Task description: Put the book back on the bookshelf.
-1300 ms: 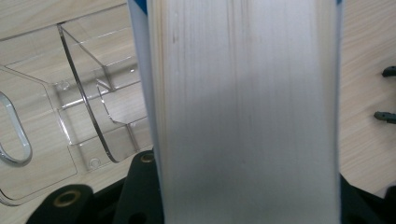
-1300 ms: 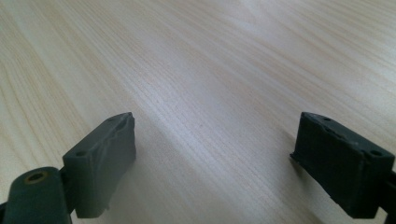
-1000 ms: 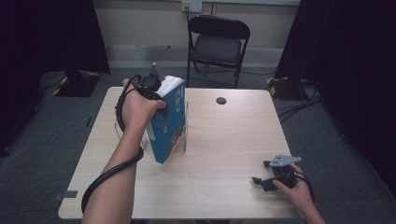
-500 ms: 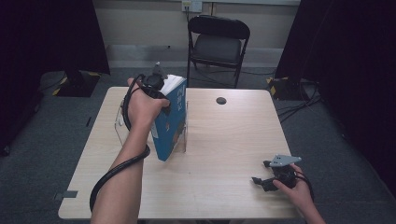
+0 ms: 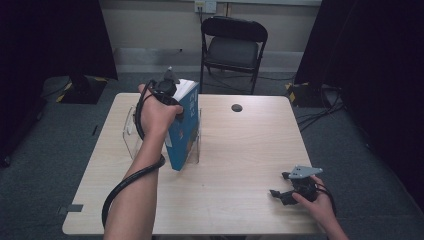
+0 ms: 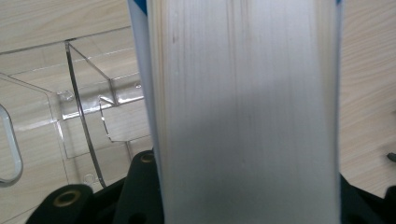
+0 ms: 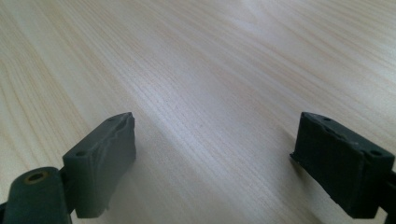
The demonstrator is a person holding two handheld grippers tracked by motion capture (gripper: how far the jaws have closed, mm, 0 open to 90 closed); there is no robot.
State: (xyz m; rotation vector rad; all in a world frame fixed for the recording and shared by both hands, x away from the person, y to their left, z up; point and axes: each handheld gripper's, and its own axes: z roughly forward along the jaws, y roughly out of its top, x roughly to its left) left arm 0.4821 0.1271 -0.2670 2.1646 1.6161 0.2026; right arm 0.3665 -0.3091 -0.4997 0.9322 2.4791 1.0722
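A thick book with a blue cover [image 5: 183,131] stands tilted in a clear acrylic stand [image 5: 131,131] at the table's left. My left gripper [image 5: 170,95] is shut on the book's upper end from above. In the left gripper view the white page edge [image 6: 243,116] runs up between the black jaws, with the stand's clear walls [image 6: 88,107] to its left on the table. My right gripper [image 5: 286,192] rests low at the front right of the table, held by a hand. Its jaws stand wide open over bare wood [image 7: 215,154], nothing between them.
The light wooden table [image 5: 240,150] carries a small black round thing [image 5: 236,107] near its far edge. A black folding chair [image 5: 234,45] stands behind the table. A black cable [image 5: 125,185] loops along the left forearm.
The left hand has shifted the book a little up and toward the far side of the stand. The right gripper has kept still.
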